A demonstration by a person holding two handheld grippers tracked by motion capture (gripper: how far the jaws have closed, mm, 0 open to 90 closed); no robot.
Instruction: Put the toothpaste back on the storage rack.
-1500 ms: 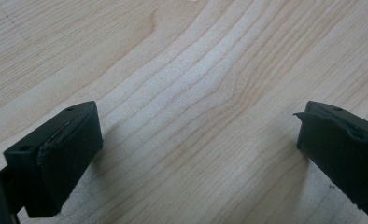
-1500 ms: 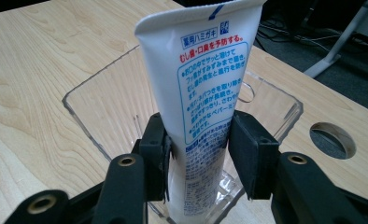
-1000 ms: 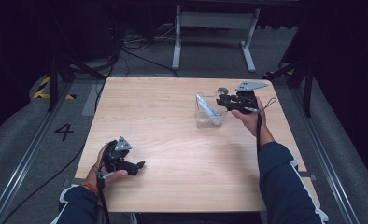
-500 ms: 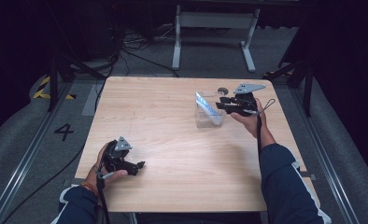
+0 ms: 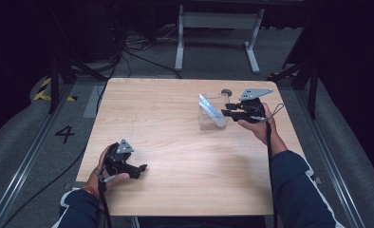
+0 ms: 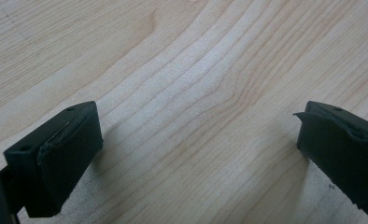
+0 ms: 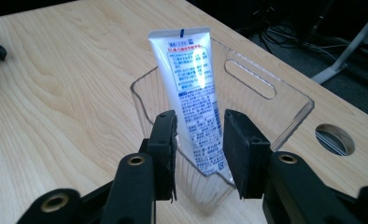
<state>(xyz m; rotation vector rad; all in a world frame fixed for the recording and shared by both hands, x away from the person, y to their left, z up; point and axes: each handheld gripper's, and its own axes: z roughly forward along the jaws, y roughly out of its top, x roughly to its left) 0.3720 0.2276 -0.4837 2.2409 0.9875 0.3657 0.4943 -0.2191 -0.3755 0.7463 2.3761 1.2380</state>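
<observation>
Right gripper view puts the tube (image 7: 191, 93) at my 12 o'clock, upright in the clear bin (image 7: 275, 107). My right gripper (image 7: 198, 151), nearer, has jaws just opening, flanking without pressing; my left gripper (image 6: 196, 144) gapes over bare table (image 6: 182, 56).

Black tongs (image 5: 224, 110) with grey three-cornered plates, trailing cables, dark blue sleeves (image 5: 296, 190)
</observation>
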